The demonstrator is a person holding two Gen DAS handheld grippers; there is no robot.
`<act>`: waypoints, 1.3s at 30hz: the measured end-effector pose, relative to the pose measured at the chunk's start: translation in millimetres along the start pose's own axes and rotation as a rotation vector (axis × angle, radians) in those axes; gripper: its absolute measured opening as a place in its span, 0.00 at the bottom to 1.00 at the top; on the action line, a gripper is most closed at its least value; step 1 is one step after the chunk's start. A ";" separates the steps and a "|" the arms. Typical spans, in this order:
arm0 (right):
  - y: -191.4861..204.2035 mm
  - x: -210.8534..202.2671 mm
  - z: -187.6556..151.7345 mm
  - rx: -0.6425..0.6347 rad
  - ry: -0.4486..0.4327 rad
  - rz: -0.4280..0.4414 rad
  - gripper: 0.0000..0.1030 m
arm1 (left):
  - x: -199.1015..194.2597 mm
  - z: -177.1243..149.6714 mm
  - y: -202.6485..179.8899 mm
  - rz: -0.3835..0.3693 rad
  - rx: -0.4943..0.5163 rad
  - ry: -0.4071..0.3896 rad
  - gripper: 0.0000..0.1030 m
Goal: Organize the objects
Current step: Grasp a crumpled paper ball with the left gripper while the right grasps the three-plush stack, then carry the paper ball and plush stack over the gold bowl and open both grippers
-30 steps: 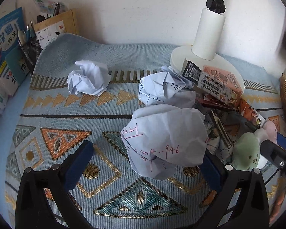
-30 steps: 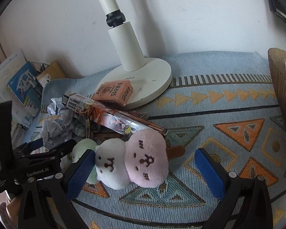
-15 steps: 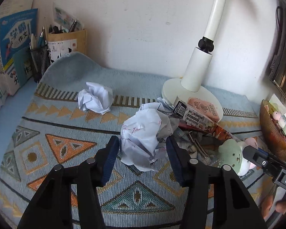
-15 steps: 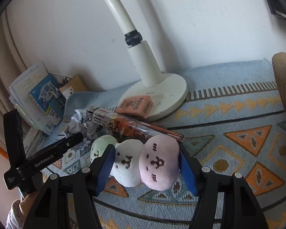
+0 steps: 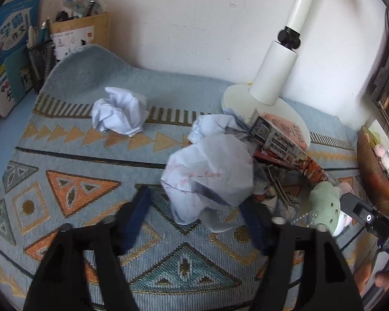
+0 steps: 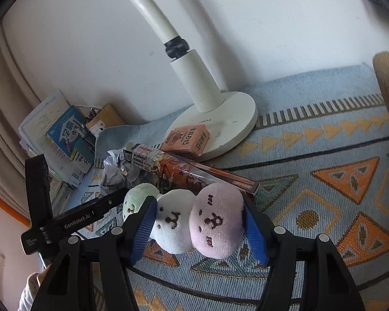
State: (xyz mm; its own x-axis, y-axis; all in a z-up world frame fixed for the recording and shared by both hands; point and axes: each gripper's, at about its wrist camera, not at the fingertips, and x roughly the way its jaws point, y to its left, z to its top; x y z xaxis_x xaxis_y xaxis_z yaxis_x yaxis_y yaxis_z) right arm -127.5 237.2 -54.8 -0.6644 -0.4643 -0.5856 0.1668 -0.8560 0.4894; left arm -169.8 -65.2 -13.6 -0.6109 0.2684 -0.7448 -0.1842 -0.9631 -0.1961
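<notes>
Your left tongs [image 5: 194,208] stand over the patterned blue woven mat [image 5: 72,171] on the bench, and their jaws have just been opening. Between them sits a crumpled ball of white paper with red writing [image 5: 210,171]; the left blue pad [image 5: 137,215] stands clear of it, while the right pad is partly hidden behind the paper. A second crumpled white paper ball [image 5: 118,115] lies well apart, toward the wall. A white lamp base [image 5: 236,98] stands beyond, with a printed cardboard box [image 5: 277,137] leaning on it.
</notes>
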 end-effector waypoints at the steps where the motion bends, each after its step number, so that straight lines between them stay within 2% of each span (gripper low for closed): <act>1: -1.7 -0.7 -0.4 0.010 -0.001 0.005 0.62 | 0.0 0.1 -0.6 -0.002 0.004 -0.002 0.70; 2: -1.9 -1.1 -0.7 0.012 -0.002 0.007 0.62 | -2.7 0.2 0.3 -0.019 0.000 -0.015 0.64; 3: -1.0 -1.6 -1.0 0.009 -0.003 0.008 0.62 | -8.5 0.2 3.2 -0.044 -0.015 -0.051 0.38; 4: 0.0 -1.5 -1.1 0.005 -0.004 0.009 0.62 | -15.0 0.0 6.4 -0.055 -0.032 -0.090 0.36; 7: 4.2 -4.3 -2.1 -0.015 -0.015 0.013 0.62 | -27.0 -3.0 10.9 -0.048 -0.055 -0.153 0.36; 10: 7.1 -8.9 -2.7 -0.029 -0.036 0.022 0.62 | -36.0 -6.3 7.2 -0.067 -0.032 -0.190 0.36; 17: 4.7 -16.8 -4.2 -0.013 -0.055 0.031 0.62 | -56.9 -7.4 -2.4 -0.047 -0.004 -0.208 0.37; 20: 3.8 -26.4 0.2 0.002 -0.081 0.046 0.62 | -68.6 -0.5 -7.3 -0.061 -0.017 -0.215 0.38; 28: -16.9 -87.8 32.0 0.079 -0.212 0.066 0.62 | -82.1 19.6 -60.9 -0.121 0.038 -0.252 0.38; 34: -60.4 -158.0 71.2 0.100 -0.352 -0.071 0.62 | -78.8 35.5 -138.2 -0.207 0.157 -0.263 0.41; 39: -96.1 -203.2 100.1 0.125 -0.419 -0.204 0.62 | -63.3 48.0 -209.8 -0.300 0.221 -0.250 0.41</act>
State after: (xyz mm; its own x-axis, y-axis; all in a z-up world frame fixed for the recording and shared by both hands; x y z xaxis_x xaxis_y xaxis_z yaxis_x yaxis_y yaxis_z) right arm -81.4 436.5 81.9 -0.9153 -0.1364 -0.3790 -0.0687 -0.8742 0.4807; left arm -129.5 120.7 105.3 -0.6677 0.5573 -0.4935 -0.5248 -0.8226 -0.2189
